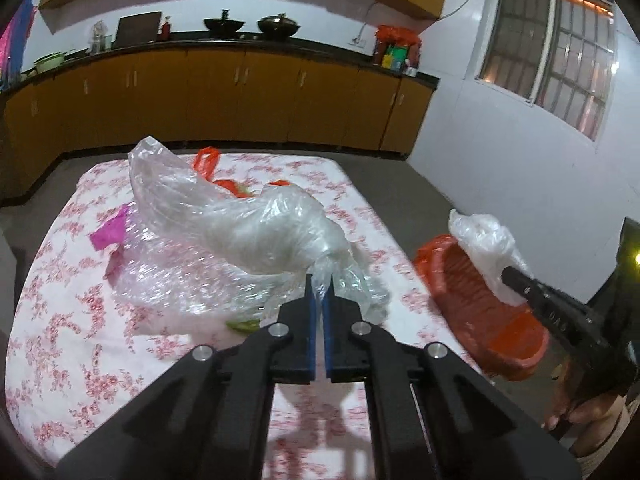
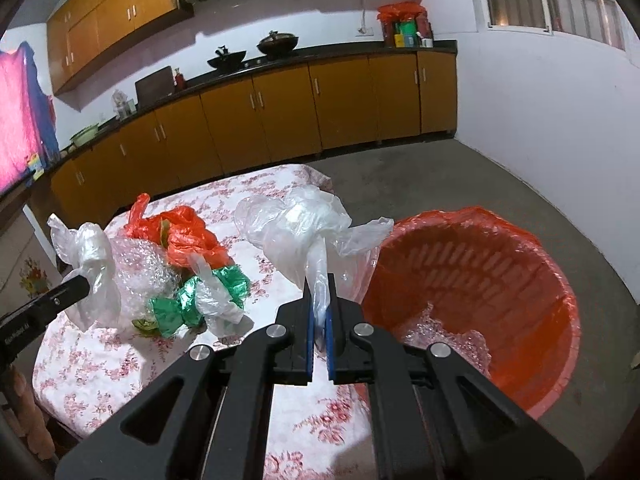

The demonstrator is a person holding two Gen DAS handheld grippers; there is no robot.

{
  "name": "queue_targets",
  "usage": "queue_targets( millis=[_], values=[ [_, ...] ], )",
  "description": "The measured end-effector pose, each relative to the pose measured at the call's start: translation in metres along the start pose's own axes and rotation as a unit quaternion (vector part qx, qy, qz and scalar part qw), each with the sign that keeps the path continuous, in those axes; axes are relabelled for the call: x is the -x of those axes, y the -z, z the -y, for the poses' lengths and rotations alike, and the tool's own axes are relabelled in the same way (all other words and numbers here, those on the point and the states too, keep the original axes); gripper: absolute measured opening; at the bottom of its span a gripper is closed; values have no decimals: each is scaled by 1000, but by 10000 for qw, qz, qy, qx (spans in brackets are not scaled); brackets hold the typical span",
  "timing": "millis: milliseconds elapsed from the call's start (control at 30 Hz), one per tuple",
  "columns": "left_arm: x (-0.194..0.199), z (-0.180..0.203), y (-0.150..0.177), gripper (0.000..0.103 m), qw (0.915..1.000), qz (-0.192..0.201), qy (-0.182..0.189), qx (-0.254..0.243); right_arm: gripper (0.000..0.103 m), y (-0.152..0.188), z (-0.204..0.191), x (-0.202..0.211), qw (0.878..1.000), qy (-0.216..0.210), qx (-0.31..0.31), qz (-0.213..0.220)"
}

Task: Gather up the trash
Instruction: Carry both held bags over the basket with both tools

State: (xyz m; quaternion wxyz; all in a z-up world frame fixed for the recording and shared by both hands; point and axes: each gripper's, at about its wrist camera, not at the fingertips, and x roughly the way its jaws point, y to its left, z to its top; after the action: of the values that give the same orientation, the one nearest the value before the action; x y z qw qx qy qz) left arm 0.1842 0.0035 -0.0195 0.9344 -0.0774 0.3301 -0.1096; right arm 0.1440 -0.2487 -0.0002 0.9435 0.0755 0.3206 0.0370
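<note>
- The left gripper [image 1: 319, 286] is pinched nearly closed on a clear plastic bag [image 1: 224, 216], lifted above the flowered tablecloth [image 1: 60, 280] with bubble wrap [image 1: 176, 280] under it.
- The right gripper [image 2: 319, 292] is clamped on a thin white bag [image 2: 296, 224], held over the table edge just beside the red bin [image 2: 540, 264].
- Both bags look feather-light, limp and slippery (film slides out of flat pads easily), so a bunched, twisted neck is the safest hold.
- An orange bag [image 2: 188, 236] and green wrappers [image 2: 188, 304] remain on the table; they probably crumple readily.
</note>
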Motion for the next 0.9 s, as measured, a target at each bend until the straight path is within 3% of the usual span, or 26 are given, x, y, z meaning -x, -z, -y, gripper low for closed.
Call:
queue_targets(
  millis=[500, 900],
  values=[
    [-19, 81, 1, 5, 9942, -224, 920, -500, 5, 14, 43, 54, 9964, 717, -376, 239],
    [-47, 140, 5, 5, 9843, -475, 1451, -883, 5, 22, 79, 63, 9893, 1126, -859, 336]
  ],
)
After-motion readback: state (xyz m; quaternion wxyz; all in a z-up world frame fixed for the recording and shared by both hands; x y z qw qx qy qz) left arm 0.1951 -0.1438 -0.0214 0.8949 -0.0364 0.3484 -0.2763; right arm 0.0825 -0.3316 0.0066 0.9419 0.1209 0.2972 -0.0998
